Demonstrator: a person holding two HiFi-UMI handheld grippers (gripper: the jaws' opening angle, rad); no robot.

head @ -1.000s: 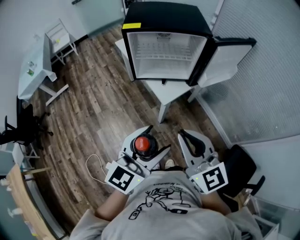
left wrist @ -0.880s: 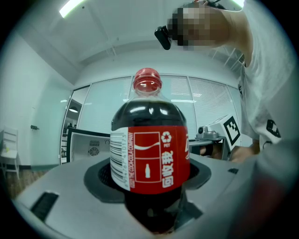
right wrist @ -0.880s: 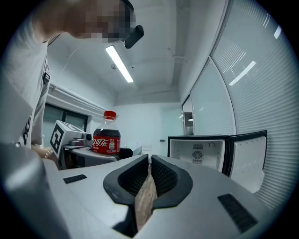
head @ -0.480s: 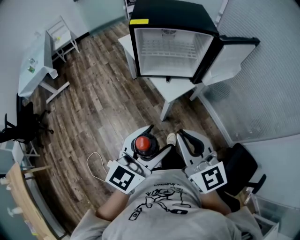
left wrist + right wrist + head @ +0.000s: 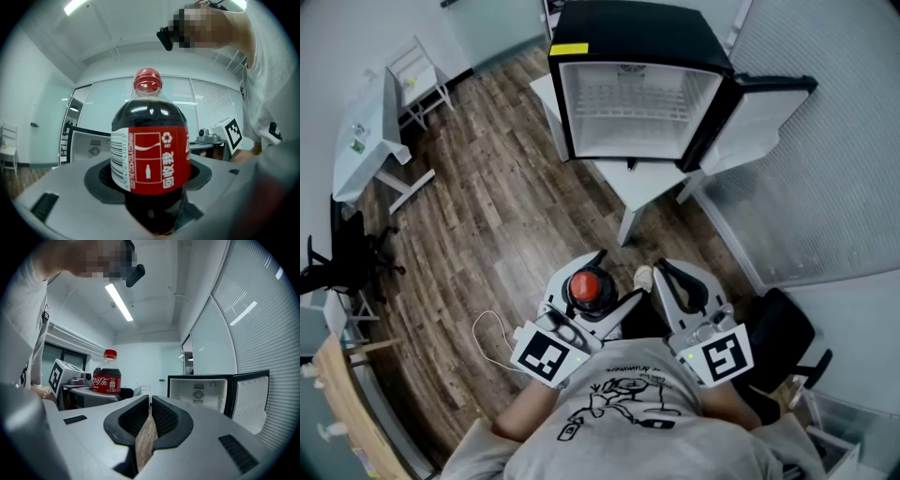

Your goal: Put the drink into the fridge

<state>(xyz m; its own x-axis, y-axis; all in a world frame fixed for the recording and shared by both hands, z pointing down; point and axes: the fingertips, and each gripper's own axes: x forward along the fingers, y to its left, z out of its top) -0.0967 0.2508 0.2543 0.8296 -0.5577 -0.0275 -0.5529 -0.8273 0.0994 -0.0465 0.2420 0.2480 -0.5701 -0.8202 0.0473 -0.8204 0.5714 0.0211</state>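
Here, left gripper (image 5: 609, 278) clamps the upright cola bottle (image 5: 150, 159); the open fridge (image 5: 628, 28) lies straight ahead; right gripper (image 5: 150, 405) closed, empty.

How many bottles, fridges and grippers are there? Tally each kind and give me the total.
bottle: 1
fridge: 1
grippers: 2, the left gripper and the right gripper
Total: 4
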